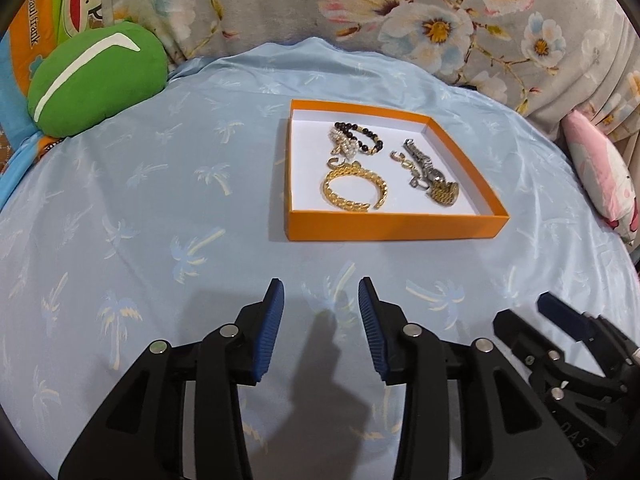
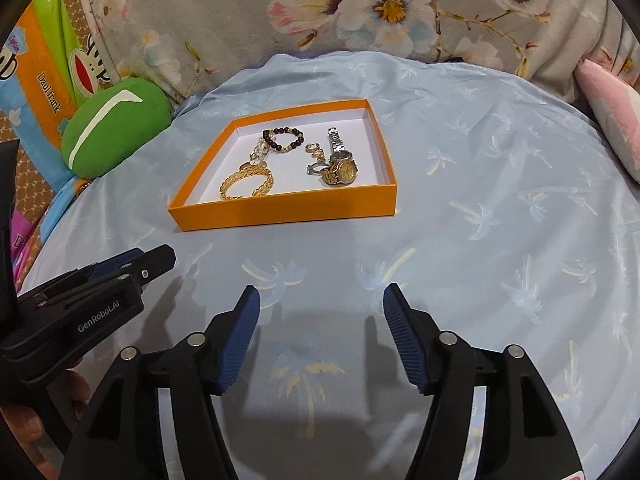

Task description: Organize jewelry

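An orange tray (image 1: 396,229) (image 2: 280,210) with a white floor lies on the pale blue cloth. Inside it are a gold chain bangle (image 1: 354,190) (image 2: 247,182), a dark bead bracelet (image 1: 360,134) (image 2: 283,140), a pearl piece (image 1: 344,144), small rings (image 1: 400,157) (image 2: 314,148) and a gold and silver watch (image 1: 434,184) (image 2: 342,168). My left gripper (image 1: 322,292) hovers open over the cloth in front of the tray, nothing between its blue pads. My right gripper (image 2: 320,298) is open wider beside it, also holding nothing. Each gripper shows at the edge of the other's view.
A green cushion (image 1: 96,80) (image 2: 116,126) rests at the back left against colourful printed fabric. Floral bedding (image 1: 440,20) rises behind the cloth. A pink and white pillow (image 1: 600,172) (image 2: 612,120) lies at the right. A hand (image 2: 40,412) grips the left tool.
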Demonstrator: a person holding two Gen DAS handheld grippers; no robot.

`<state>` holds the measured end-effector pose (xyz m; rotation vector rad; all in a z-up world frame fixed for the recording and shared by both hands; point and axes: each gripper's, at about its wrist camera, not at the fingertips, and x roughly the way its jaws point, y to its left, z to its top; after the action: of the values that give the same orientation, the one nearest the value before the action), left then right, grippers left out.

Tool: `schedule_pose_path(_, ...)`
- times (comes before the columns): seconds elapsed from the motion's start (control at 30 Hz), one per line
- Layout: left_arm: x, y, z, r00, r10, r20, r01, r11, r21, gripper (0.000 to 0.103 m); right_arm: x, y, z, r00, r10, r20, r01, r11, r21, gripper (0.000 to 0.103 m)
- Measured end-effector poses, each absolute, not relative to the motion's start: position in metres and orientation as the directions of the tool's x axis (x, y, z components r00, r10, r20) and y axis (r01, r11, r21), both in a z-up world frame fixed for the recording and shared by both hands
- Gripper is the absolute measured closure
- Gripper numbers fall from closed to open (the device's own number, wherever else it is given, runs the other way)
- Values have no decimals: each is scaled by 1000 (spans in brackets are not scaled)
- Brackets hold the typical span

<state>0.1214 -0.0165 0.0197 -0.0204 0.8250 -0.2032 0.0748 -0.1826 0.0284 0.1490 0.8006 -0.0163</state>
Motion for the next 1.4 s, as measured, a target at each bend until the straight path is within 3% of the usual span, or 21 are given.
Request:
schedule_pose_path(0.23, 117, -23, 6, 669, -133, -731, 154, 987, -39, 64, 71, -187, 18, 699, 10, -715, 113, 986, 125, 30)
schedule_pose_path(0.3, 118, -25, 4, 660, -124, -741, 154, 988, -28, 60, 72, -189, 17, 698, 9, -716, 119, 984, 129, 29)
schedule_pose_path(0.37, 118, -27, 4, 663, -95, -743, 141, 990, -1, 47, 73, -189, 16, 694, 2, -720, 125, 984, 123, 27)
schedule_pose_path(0.4, 118, -28, 3, 662, -85, -744, 139, 990, 10, 46, 73, -188, 16, 692, -2, -722, 126, 985, 117, 26)
schedule_pose_path(0.6, 117, -27, 2, 666, -69, -743, 128, 991, 22, 45, 71, -178, 18, 704, -20, -710, 103, 992, 74, 18)
schedule_pose_path(1.4, 115, -30, 4, 685, -9, -729, 91, 993, 73, 43, 74, -179, 13, 679, -55, -732, 124, 991, 40, 17)
